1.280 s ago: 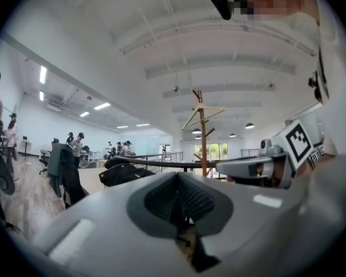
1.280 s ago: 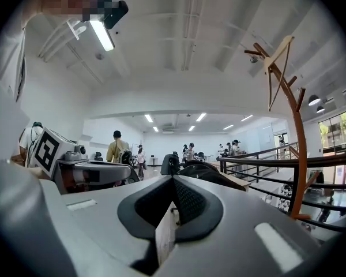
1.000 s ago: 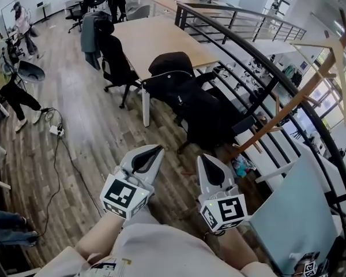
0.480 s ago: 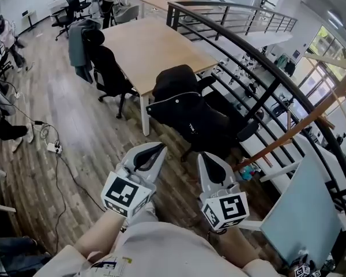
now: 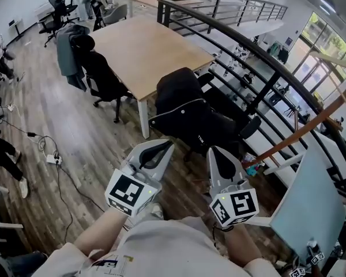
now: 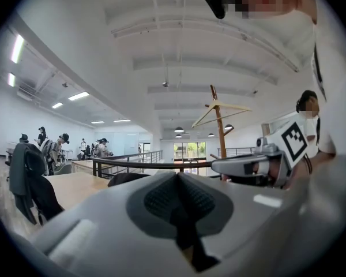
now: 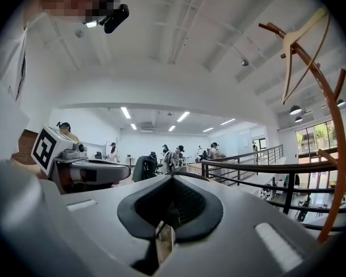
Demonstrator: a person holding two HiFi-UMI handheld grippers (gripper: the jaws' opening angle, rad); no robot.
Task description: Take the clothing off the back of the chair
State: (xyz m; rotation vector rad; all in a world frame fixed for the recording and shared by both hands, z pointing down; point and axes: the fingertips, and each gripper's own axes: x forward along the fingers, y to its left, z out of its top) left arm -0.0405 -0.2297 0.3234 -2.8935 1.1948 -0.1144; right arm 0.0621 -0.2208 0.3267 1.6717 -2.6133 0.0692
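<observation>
A black office chair stands at the table's near corner with a black garment (image 5: 181,105) draped over its back. Further off, a second chair carries a grey-blue jacket (image 5: 67,49), which also shows in the left gripper view as the jacket (image 6: 27,175). My left gripper (image 5: 167,146) and right gripper (image 5: 215,151) are held side by side, level, just short of the black chair. Both are shut and empty. The left gripper (image 6: 179,198) and the right gripper (image 7: 168,209) each show closed jaws with nothing between them.
A long wooden table (image 5: 144,42) lies behind the chairs. A curved black railing (image 5: 259,53) runs along the right. A wooden coat stand (image 5: 314,120) leans at the right, next to a pale panel (image 5: 303,203). A cable and power strip (image 5: 51,159) lie on the floor at left. People stand far back.
Both grippers have travelled forward together, still shut. The black chair with its garment now sits closer and more central in the head view; the far jacket chair has shifted left.
</observation>
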